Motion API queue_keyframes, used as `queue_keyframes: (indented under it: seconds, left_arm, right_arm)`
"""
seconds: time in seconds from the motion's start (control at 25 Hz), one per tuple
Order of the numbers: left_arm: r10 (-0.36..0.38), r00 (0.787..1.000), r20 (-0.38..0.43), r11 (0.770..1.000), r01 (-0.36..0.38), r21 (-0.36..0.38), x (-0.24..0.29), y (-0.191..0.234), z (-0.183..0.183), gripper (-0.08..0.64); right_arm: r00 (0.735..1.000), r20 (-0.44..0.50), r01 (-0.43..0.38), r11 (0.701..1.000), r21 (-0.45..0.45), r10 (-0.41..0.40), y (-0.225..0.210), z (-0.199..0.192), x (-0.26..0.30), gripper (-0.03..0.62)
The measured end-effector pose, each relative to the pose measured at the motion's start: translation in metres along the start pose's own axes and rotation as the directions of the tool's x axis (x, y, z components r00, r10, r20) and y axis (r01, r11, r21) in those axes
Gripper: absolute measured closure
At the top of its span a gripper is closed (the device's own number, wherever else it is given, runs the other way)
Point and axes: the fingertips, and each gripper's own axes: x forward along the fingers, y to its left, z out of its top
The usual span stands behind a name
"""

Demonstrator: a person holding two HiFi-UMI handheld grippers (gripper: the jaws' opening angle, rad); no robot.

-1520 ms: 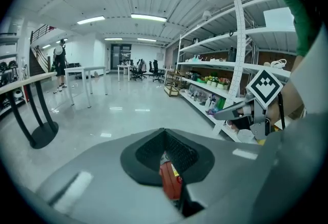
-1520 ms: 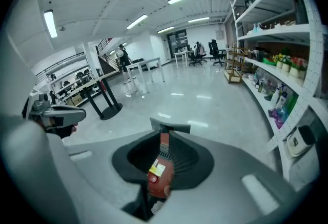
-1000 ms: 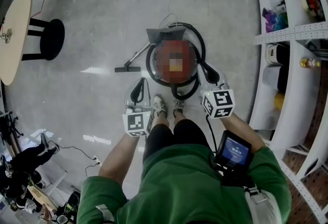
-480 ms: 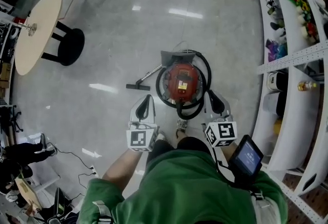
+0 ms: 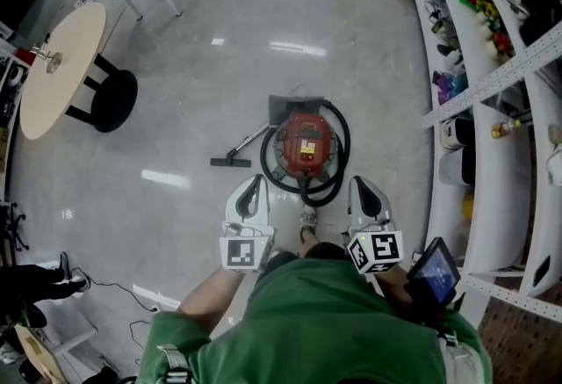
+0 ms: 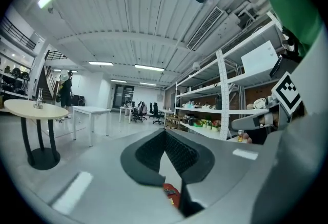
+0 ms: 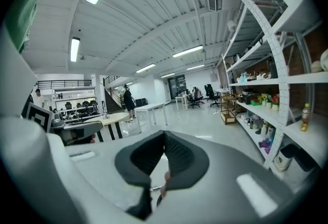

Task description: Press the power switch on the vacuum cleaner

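The left claw (image 5: 254, 184) has its jaws pressed together at the tips, with nothing between them. In the left gripper view (image 6: 165, 134) only a thin wedge of floor and a sliver of red show through the gap behind the tips. The right claw (image 5: 359, 184) is the same, its pads meeting at the tips and gripping nothing (image 7: 165, 136). Both claws point forward, side by side, with the person's feet (image 5: 307, 217) on the floor between them.

The red vacuum cleaner (image 5: 305, 145) stands ahead of the claws, between their two lines and clear of both. Its power switch is too small to pick out. The black hose (image 5: 341, 154) loops around the body, and the near edge of the loop is the part closest to the tips. A thin wand runs out from the body ahead and to the left of the left claw, ending in a floor nozzle (image 5: 230, 163).

Left of the left claw the glossy floor (image 5: 176, 110) is wide and bare, as far as a round table (image 5: 61, 66) on a black base, well apart. Right of the right claw the room is tighter: white shelving (image 5: 492, 83) runs alongside it, the shelf edges near.
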Motion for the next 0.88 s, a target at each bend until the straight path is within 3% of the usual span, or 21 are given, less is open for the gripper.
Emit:
queue_keyframes:
  seconds: [0.44, 0.88]
  left_arm:
    - [-0.077, 0.997, 0.034, 0.997, 0.078, -0.028, -0.115, -0.013, 0.002, 0.553]
    - [-0.104, 0.994, 0.024, 0.994, 0.103, 0.038, -0.164, -0.026, -0.004, 0.554]
  right_arm:
    - [0.996, 0.062, 0.064, 0.998, -0.012, -0.063, 0.084, -0.009, -0.111, 0.589]
    - [0.988, 0.045, 0.145, 0.989, 0.013, -0.145, 0.094, -0.033, -0.175, 0.589]
